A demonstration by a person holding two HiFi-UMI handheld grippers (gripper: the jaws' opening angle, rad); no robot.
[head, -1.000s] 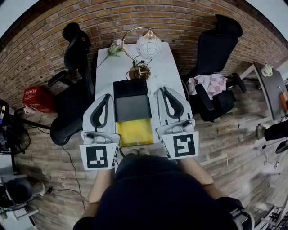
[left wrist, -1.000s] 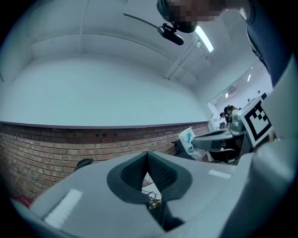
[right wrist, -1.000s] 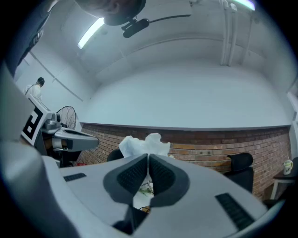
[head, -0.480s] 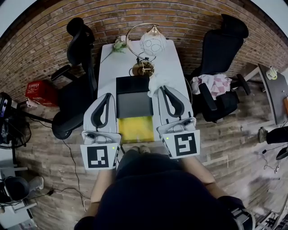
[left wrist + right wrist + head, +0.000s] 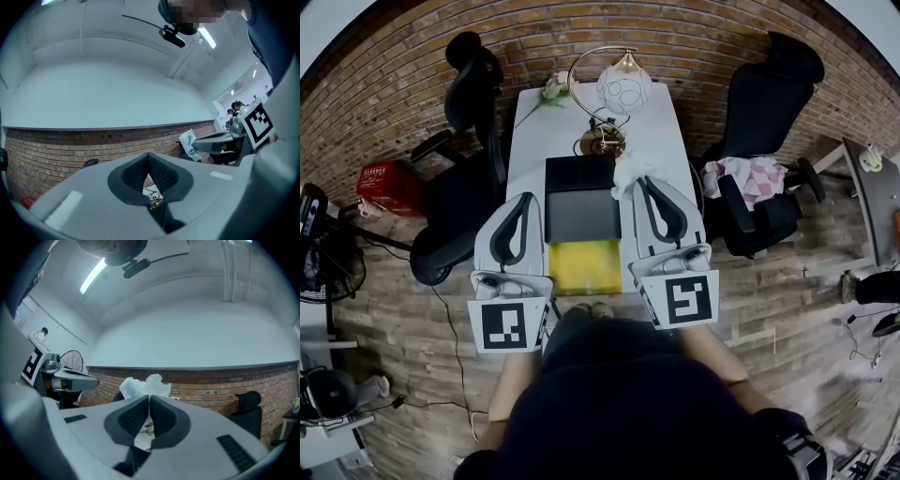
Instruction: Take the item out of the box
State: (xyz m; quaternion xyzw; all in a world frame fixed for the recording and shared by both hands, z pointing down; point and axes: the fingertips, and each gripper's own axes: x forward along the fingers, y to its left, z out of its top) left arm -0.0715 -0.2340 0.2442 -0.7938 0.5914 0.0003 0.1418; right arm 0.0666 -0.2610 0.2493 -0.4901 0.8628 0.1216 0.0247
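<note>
A black box (image 5: 578, 175) lies mid-table in the head view, with a dark grey panel (image 5: 579, 217) in front of it. A flat yellow piece (image 5: 584, 266) lies at the near edge. My right gripper (image 5: 645, 181) is held up to the right of the box. It is shut on crumpled white paper (image 5: 140, 386), which sticks up beyond its tips (image 5: 149, 397). From the left gripper view that paper (image 5: 187, 143) hangs in the air. My left gripper (image 5: 525, 200) is held up left of the box, shut and with nothing in it (image 5: 149, 154).
On the white table (image 5: 525, 141), a brass lamp (image 5: 602, 141) with a glass shade (image 5: 625, 92) stands behind the box, beside a flower (image 5: 549, 90). Black office chairs (image 5: 467, 103) flank the table; the right one (image 5: 769, 89) carries a cloth (image 5: 741, 176). A red crate (image 5: 382, 187) is on the floor.
Both grippers stay where they were, jaws unchanged. Only the head view has shifted slightly, sliding the table and chairs a little in the picture.
</note>
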